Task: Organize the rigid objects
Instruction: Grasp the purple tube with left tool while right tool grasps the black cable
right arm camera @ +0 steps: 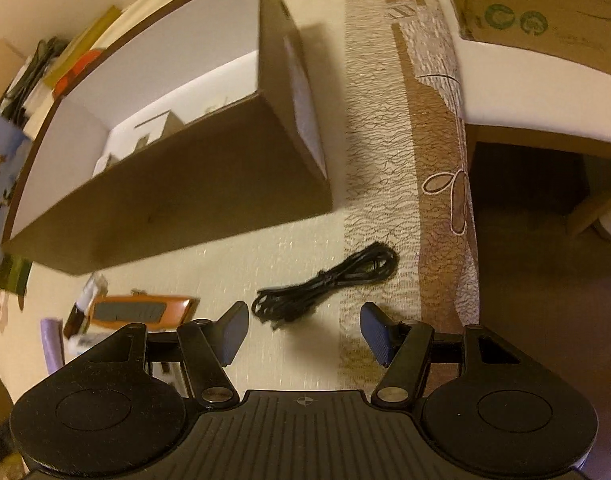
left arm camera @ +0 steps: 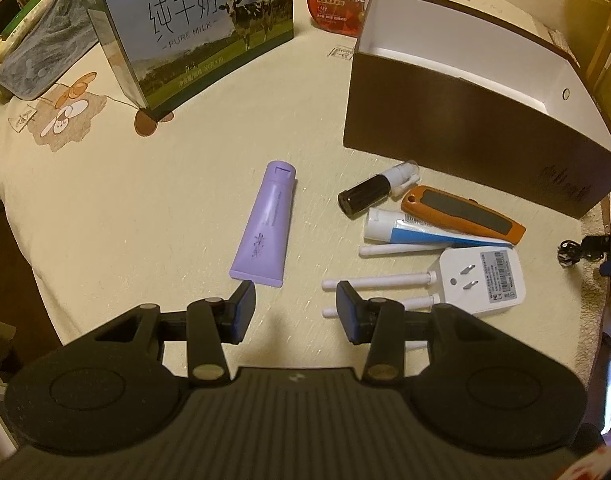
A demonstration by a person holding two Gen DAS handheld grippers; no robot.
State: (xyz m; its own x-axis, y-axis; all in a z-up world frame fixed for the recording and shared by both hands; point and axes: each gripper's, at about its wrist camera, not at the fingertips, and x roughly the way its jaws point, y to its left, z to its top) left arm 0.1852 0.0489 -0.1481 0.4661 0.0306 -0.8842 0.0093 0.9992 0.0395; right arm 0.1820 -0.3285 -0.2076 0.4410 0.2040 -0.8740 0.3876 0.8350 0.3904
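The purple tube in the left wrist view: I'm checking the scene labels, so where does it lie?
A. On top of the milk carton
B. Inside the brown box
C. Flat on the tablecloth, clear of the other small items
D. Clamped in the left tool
C: the purple tube lies flat on the tablecloth, with a gap between it and the cluster by the toothpaste tube, outside the brown box.
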